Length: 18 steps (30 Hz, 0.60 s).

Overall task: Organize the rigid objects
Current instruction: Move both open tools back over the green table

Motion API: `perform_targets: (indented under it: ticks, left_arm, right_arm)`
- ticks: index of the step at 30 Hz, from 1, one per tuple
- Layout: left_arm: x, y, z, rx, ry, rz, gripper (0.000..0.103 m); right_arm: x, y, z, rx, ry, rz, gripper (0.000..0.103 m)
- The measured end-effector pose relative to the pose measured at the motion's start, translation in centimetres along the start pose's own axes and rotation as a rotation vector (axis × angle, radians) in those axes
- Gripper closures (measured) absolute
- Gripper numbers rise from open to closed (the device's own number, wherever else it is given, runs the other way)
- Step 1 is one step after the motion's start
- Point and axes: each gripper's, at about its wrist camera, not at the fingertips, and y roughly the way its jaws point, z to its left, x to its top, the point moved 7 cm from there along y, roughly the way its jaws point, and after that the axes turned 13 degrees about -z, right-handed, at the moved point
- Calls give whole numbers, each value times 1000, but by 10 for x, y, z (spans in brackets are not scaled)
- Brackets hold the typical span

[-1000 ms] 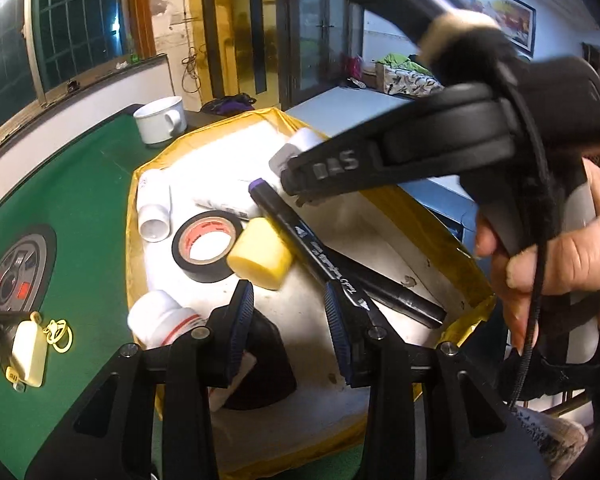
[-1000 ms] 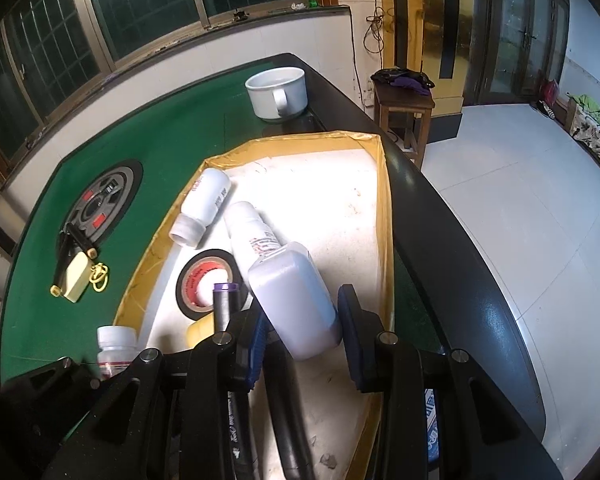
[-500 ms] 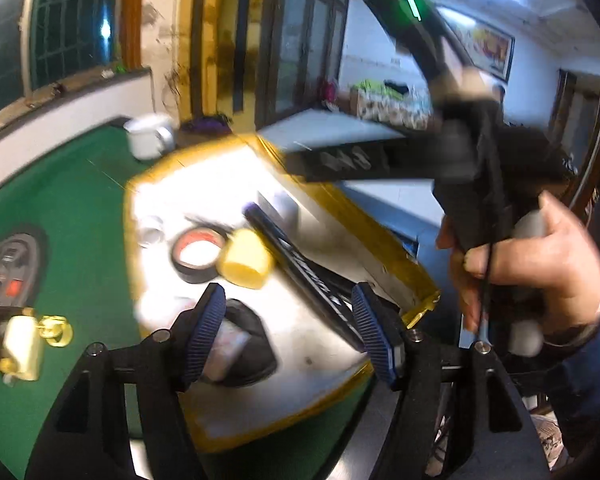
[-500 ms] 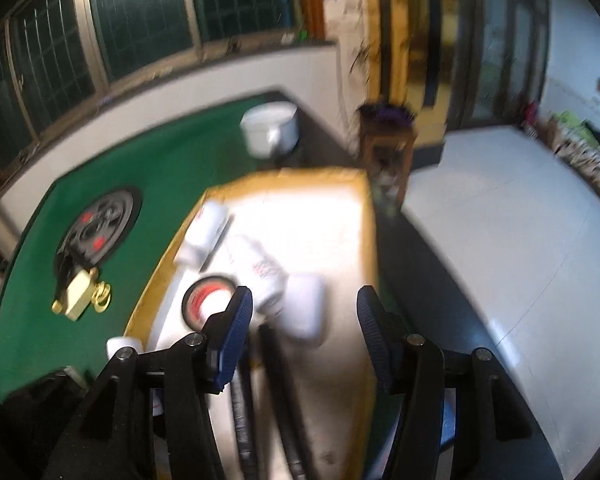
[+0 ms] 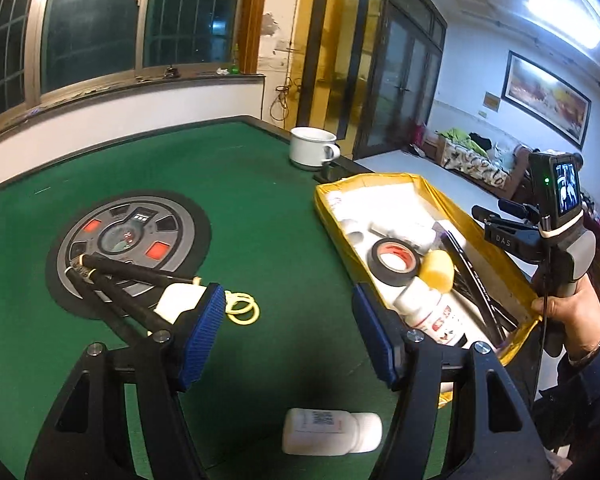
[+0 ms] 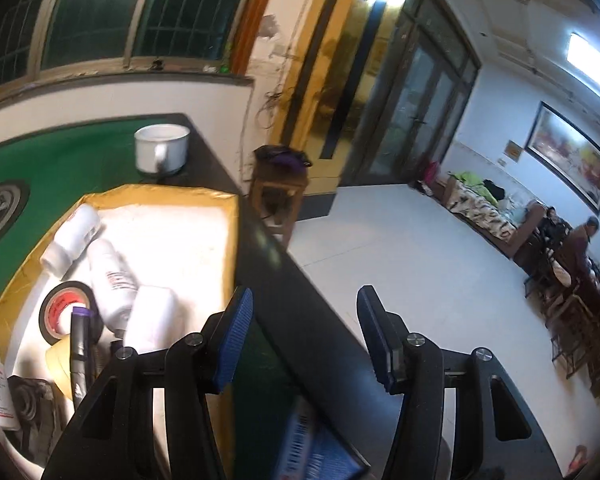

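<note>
**Both grippers empty between picks**

The left gripper (image 5: 286,332) stood released over the green felt table (image 5: 260,208), nothing between its pads. The right gripper (image 6: 304,334) was likewise released and empty beyond the table edge. A small white plastic bottle (image 5: 332,432) lay on the felt just below the left gripper, outside the yellow-rimmed tray (image 5: 480,236) that held the other items. Fetching that bottle looked the likely next step, calling for a downward reach.

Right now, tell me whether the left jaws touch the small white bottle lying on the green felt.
Apart. The left wrist view shows the left gripper open and empty, with bare felt between it and the white bottle.
</note>
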Motion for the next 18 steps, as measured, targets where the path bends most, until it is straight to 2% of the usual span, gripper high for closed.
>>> perform_targets:
  ticks: [4,10,13,18]
  left_arm:
    - [-3,1,-1,-7,-10,-2,38]
    - [-1,-9,4,0,-31,-7,38]
    - [-1,-10,6,2,-36,-11,38]
    - [-3,-7,5,-7,-41,1,38]
  right_arm:
    - [9,8,13,-25,-73,-20,54]
    - [10,6,30,3,-77,-20,53]
    - [6,7,38,31,-60,10,54]
    - [6,33,34,-14,-39,52,54]
